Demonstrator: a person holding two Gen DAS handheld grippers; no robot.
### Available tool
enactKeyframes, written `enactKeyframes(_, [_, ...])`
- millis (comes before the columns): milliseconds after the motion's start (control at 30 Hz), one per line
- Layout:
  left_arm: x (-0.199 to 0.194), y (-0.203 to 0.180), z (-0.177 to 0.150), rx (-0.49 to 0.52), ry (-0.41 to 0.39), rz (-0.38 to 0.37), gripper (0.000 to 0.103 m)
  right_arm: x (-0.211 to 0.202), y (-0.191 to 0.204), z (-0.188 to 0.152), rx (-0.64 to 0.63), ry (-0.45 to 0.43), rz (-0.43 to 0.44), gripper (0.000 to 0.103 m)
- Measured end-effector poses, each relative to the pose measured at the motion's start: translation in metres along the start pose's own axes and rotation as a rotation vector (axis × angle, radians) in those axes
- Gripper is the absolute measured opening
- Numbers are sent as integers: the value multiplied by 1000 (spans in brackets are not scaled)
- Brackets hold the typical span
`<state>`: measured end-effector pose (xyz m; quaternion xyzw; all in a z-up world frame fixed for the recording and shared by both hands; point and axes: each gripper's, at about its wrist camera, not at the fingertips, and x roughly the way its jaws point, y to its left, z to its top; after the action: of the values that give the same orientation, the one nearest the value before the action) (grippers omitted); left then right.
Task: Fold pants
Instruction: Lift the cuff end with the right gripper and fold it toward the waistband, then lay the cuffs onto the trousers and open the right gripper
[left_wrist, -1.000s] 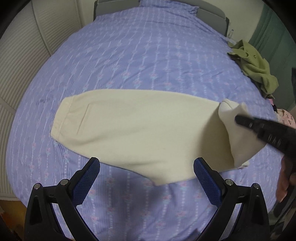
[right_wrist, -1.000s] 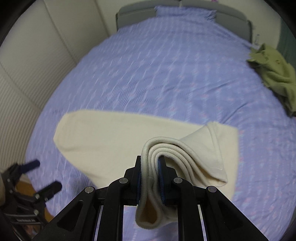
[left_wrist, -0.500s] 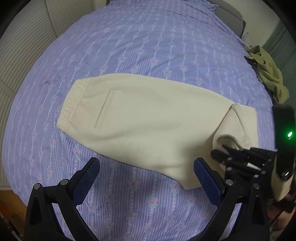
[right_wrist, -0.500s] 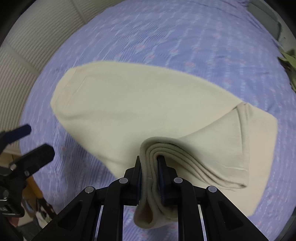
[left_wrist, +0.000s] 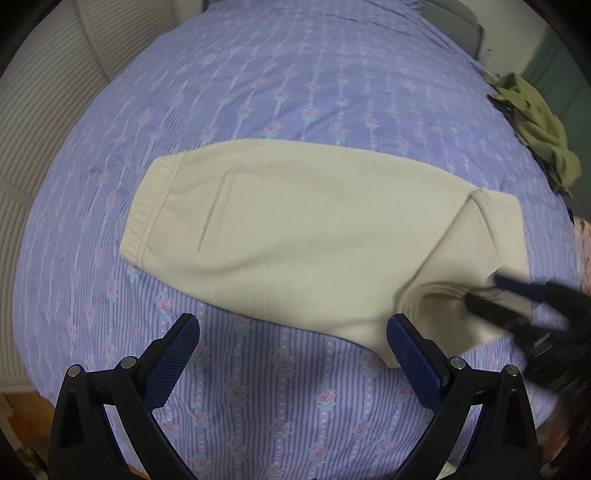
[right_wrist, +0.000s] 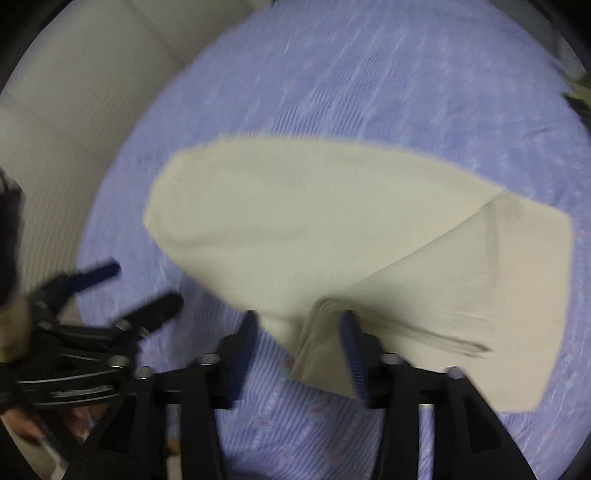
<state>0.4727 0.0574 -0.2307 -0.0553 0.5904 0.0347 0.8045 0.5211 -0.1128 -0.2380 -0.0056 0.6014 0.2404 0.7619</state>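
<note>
Cream pants (left_wrist: 295, 229) lie across the purple flowered bed, waistband to the left, leg end folded back over itself at the right (right_wrist: 461, 295). My left gripper (left_wrist: 291, 350) is open and empty, hovering over the bedspread just in front of the pants' near edge. My right gripper (right_wrist: 299, 347) is open, its jaws apart around the bunched cuff end (right_wrist: 325, 343), which rests on the bed. It also shows in the left wrist view (left_wrist: 487, 295) at the folded cuffs.
The purple bedspread (left_wrist: 295, 74) covers the bed. An olive green garment (left_wrist: 535, 125) lies at the bed's right edge. A white ribbed wall (left_wrist: 40, 92) runs along the left side. A grey headboard (left_wrist: 454, 22) is at the far end.
My right gripper carried the cuff end down and toward the near edge, then opened and let it go. The left gripper stayed open and moved slightly closer.
</note>
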Motion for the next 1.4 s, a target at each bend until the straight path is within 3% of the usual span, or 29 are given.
enactKeyframes(100, [-2,-18,-3,57,-17,-32,103,-37,-40,-9,122,-151,-91,75])
enactKeyframes(167, [1,-31,-6,88,-14,-51,103,-40,-66,-12,205,-169,-124,76])
enactKeyframes(367, [16,-71,-12,166,34,-106,103,-6,-136,-31,433,-96,-114,76])
enactKeyframes(633, [23,-79,-14,172,50,-82,103,49,-165,-35,567,20,-39,76])
enactKeyframes(667, [23,-78,-13,166,49,-80,103,53,-166,-36,573,28,-21,72])
enactKeyframes(800, [23,-69,-8,138,46,-78,103,55,-158,-36,529,37,-6,24])
enactKeyframes(1000, [20,-51,0,78,35,-87,103,1,-124,-4,449,-143,26,21])
enactKeyframes(1100, [19,-38,5,40,26,-80,103,-3,-109,29,386,-177,26,21])
enactKeyframes(1267, [22,-13,10,-11,15,-43,103,24,-80,90,258,-160,1,20])
enactKeyframes(1400, [28,7,10,-56,15,-19,103,68,-64,123,185,-77,-47,20])
